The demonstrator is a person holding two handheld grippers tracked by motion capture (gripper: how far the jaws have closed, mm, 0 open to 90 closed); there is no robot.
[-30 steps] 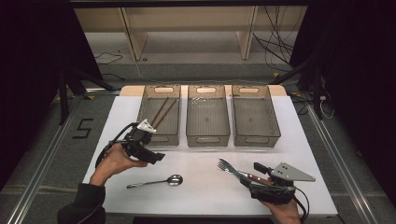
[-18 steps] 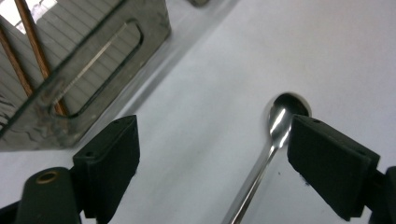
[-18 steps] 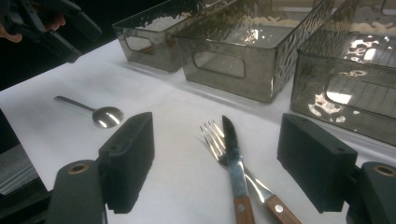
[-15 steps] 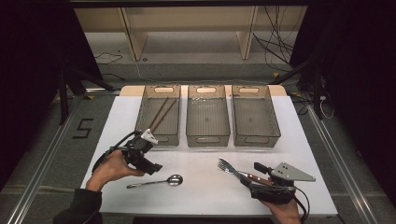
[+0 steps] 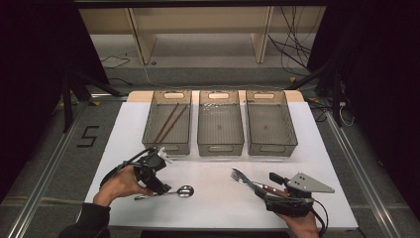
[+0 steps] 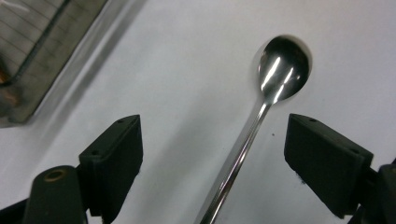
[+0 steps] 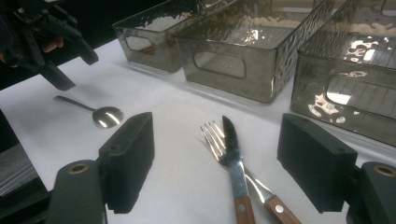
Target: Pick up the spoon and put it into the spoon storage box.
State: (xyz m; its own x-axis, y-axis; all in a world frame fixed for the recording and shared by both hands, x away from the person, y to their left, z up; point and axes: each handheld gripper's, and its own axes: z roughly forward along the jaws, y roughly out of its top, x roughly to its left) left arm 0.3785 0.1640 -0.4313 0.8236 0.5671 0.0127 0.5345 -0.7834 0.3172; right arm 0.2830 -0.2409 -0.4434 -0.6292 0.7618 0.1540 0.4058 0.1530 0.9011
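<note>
A steel spoon [image 5: 179,192] lies on the white table [image 5: 213,208] at the front left, bowl to the right. My left gripper [image 5: 161,181] hovers just over its handle. In the left gripper view the handle [image 6: 247,140] runs up between the two black pads [image 6: 114,156], which stand wide apart and do not touch it, so the left gripper [image 6: 215,133] is open. At the front right, a wood-handled fork [image 7: 214,136] and knife [image 7: 232,148] lie crossed between the jaws of my open right gripper [image 7: 219,125], also seen from above [image 5: 266,189].
Three smoky clear bins stand in a row at the back: the left bin [image 5: 148,130] holds two brown chopsticks [image 5: 168,123]; the middle bin [image 5: 220,146] and right bin [image 5: 292,130] look bare. Bare tabletop lies between the two hands.
My left gripper has come down and toward the table's front, from beside the left bin to over the spoon's handle. The right gripper, fork and knife have stayed put.
</note>
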